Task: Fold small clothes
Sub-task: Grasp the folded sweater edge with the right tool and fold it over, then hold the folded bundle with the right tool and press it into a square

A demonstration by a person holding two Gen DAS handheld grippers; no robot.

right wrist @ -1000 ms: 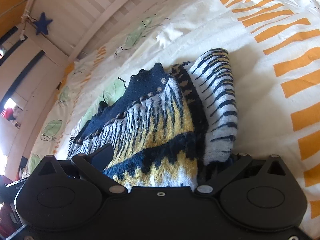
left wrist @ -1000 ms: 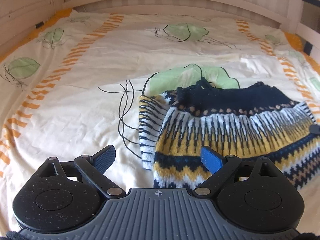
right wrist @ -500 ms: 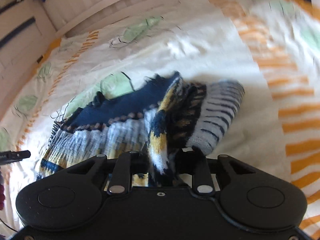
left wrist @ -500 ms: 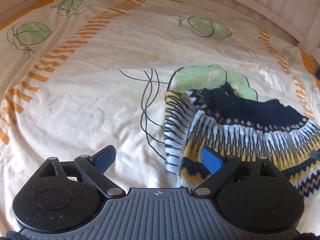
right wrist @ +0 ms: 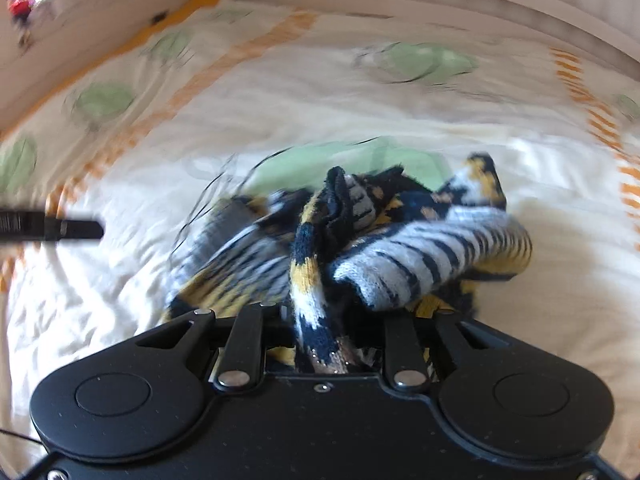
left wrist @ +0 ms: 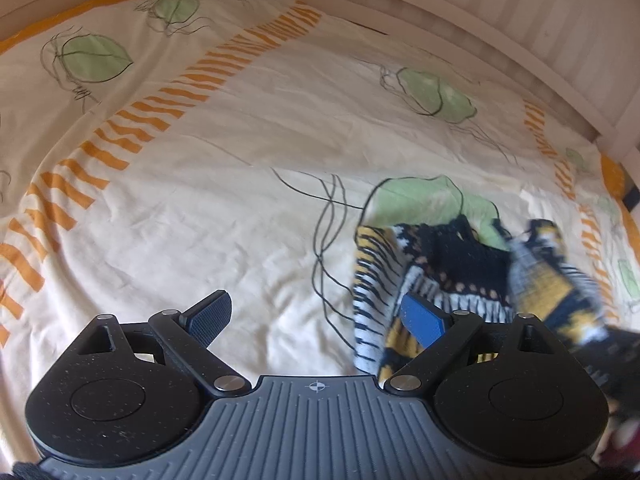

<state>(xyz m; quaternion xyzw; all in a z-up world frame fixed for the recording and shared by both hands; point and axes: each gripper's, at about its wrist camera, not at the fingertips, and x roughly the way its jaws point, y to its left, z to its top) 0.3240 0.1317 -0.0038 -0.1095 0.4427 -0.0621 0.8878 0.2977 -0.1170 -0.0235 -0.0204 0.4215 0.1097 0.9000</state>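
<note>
While the knitted sweater (right wrist: 420, 240) lay bunched on the bed (left wrist: 200, 200), toward its right side below the curved far edge, the right hand-held gripper (right wrist: 320, 340) had its jaws pinched narrow on a fold of the knit and carried it across the rest. The left hand-held gripper (left wrist: 316, 320) hung wide and empty just beside the sweater's striped sleeve. The fold looked only partly made; flattening and squaring remained.

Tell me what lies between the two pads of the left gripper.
Only bare bedsheet lies between the pads of the open left gripper; the knitted sweater begins behind its blue pad. The left wrist view shows this.
</note>
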